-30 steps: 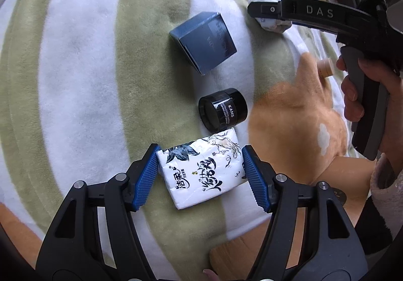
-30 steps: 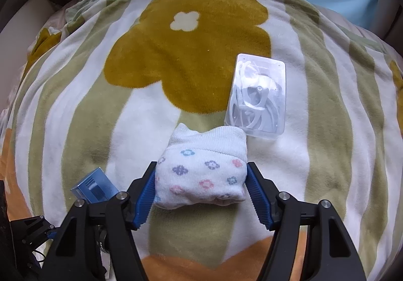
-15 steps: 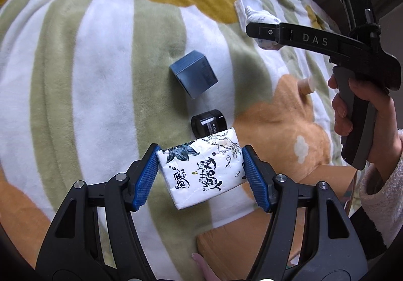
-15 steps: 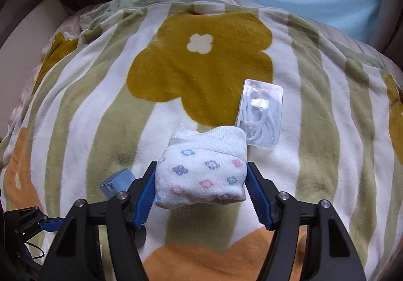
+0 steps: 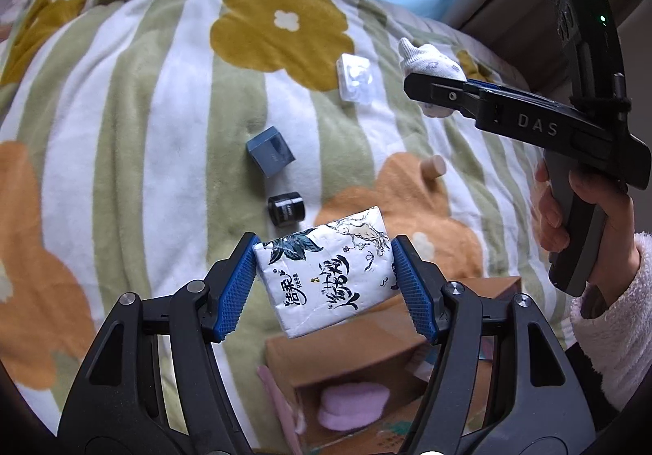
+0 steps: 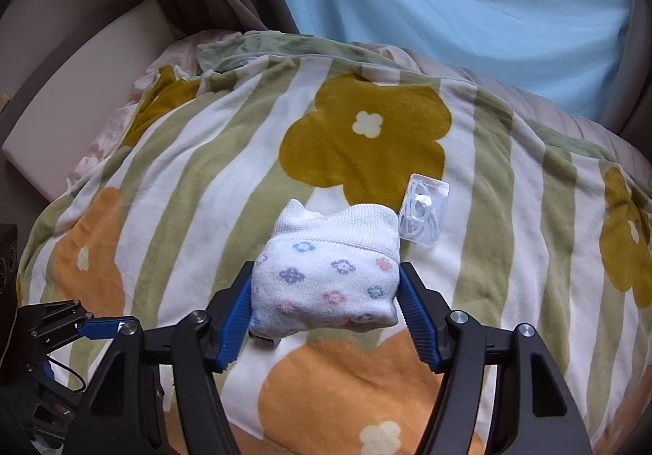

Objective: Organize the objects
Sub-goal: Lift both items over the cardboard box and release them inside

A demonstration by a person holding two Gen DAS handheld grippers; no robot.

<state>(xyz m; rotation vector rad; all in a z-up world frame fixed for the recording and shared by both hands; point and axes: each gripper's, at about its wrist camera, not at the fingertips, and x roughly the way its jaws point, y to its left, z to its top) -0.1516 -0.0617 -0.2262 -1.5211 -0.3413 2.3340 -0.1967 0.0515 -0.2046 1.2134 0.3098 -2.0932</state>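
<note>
The tissue pack is clenched between the blue pads of the left gripper and held in the air above the open cardboard box at the near edge of the blanket — probably so it can be dropped in. The rolled sock is grasped by the right gripper, raised and level over the blanket's middle — apparently waiting.
</note>
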